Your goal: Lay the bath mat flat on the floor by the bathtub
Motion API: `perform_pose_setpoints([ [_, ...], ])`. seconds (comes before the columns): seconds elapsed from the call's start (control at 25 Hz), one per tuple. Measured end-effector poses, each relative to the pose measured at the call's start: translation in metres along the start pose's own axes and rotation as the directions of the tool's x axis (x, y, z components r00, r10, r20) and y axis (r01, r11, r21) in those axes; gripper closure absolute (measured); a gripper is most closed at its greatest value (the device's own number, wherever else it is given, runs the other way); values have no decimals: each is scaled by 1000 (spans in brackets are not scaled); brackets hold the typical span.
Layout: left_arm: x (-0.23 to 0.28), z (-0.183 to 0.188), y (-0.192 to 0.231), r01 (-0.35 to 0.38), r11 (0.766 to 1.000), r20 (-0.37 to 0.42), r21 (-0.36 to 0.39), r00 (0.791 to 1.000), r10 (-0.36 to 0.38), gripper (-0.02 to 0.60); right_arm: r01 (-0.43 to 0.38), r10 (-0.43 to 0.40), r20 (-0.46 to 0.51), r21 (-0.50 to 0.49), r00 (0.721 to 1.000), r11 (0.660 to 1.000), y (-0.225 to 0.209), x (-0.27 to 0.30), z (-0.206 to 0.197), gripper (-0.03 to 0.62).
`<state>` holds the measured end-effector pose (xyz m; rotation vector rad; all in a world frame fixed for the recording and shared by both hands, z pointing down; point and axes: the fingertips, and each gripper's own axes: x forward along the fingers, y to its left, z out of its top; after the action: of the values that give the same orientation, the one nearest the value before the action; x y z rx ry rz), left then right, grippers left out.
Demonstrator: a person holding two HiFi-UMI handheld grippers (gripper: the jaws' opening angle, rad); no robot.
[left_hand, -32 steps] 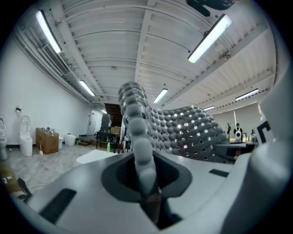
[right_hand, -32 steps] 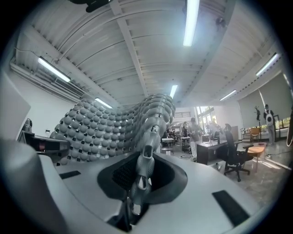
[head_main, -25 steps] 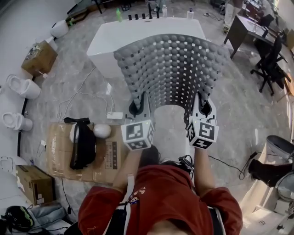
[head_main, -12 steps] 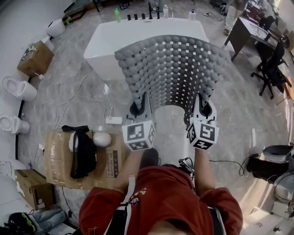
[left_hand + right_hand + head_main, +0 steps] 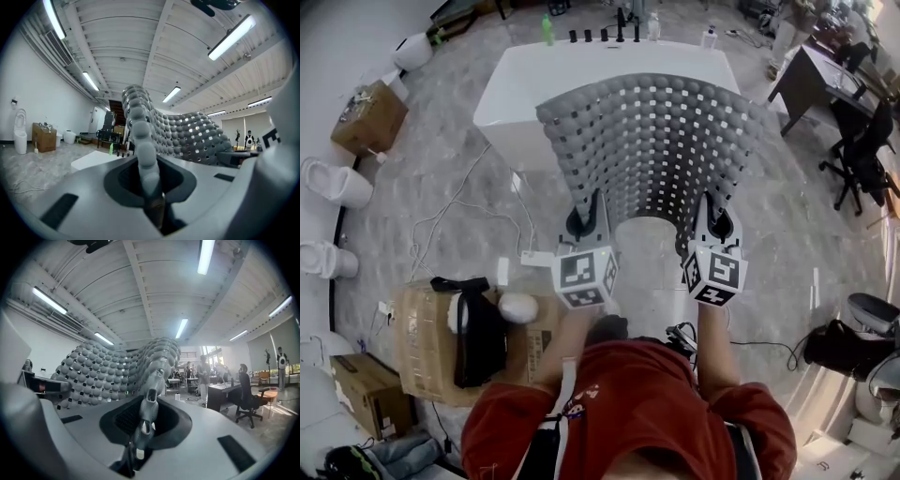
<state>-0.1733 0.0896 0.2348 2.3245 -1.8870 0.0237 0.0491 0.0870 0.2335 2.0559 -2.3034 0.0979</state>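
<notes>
Two forearms reach straight out from my chest, level and parallel, with the marker cubes facing me. My left gripper [image 5: 586, 221] is clenched on the near left edge of the bath mat [image 5: 656, 131], and my right gripper [image 5: 716, 221] pinches its near right edge. The grey bobbled mat is in the air, arching up and away from the jaws, its far end over the white bathtub [image 5: 516, 80].

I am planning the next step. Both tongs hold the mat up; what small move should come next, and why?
Probably lower the left tongs and right tongs together: both grip the mat's near edge, and it arches above the floor before the bathtub.
</notes>
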Motion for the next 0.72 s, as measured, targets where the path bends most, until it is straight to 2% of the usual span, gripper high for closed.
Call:
perform_pose_setpoints([
  [0.28,42,13,35,21,1000,10,-9,1000,-21,523,21,-20,8,-12,1000,1000,21,46,9,539],
  [0.48,58,19,36,43,999,8,-5,999,-43,522,46,-46,11,-8,999,999,17,59,15,539],
  [0.72,73,17,34,36,999,-4,-10,999,-36,522,48,-48,2,1,999,999,8,73,11,539],
])
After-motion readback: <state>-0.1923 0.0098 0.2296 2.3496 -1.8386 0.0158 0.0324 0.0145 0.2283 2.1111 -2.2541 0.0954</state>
